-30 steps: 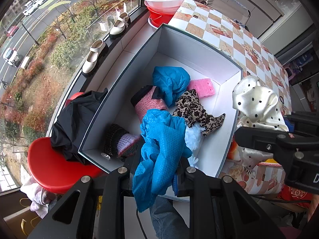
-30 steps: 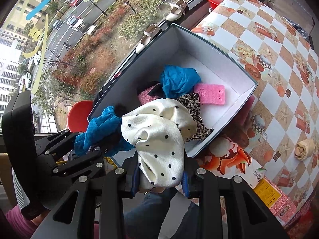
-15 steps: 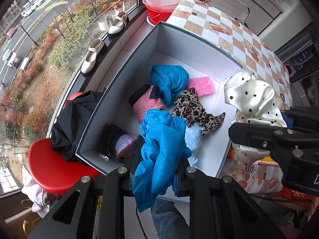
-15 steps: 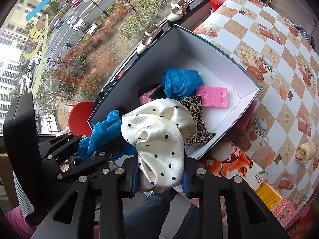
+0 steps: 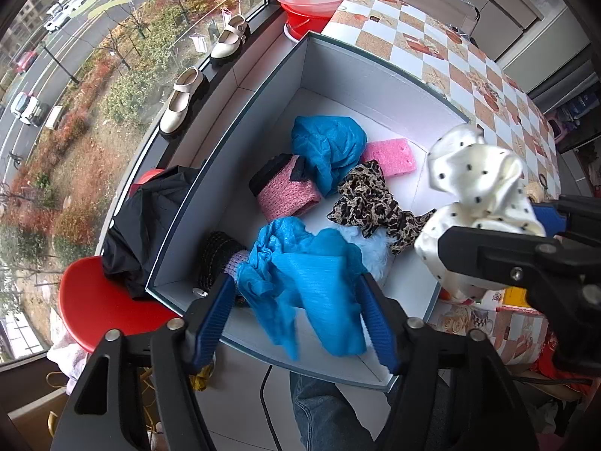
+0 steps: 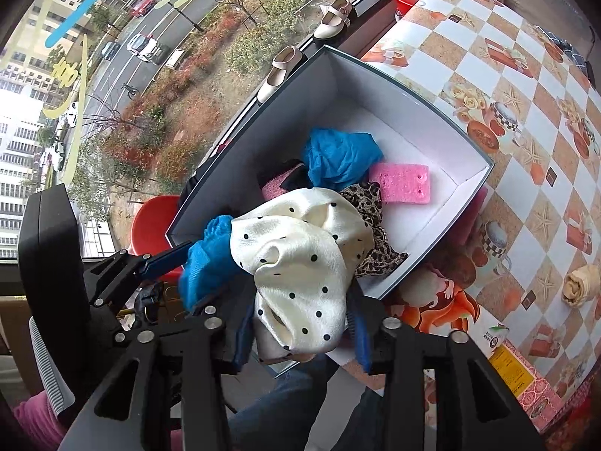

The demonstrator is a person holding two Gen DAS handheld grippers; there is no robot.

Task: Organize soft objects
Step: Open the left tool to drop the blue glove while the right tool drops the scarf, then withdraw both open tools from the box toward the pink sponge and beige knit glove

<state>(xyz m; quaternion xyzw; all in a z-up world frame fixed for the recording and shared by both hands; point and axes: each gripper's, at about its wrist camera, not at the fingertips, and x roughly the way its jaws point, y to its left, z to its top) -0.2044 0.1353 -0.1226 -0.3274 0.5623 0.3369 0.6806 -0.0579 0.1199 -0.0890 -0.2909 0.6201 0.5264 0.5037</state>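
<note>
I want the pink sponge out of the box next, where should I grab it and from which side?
Grip the pink sponge across its short width, coming straight down from above. It lies flat on the box floor, its far half bare; the blue cloth crowds its near end.

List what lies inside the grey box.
Inside the grey box: crumpled blue cloth, pink sponge, pink knit piece, leopard-print fabric, dark knit item. Anything beneath them is covered.
</note>
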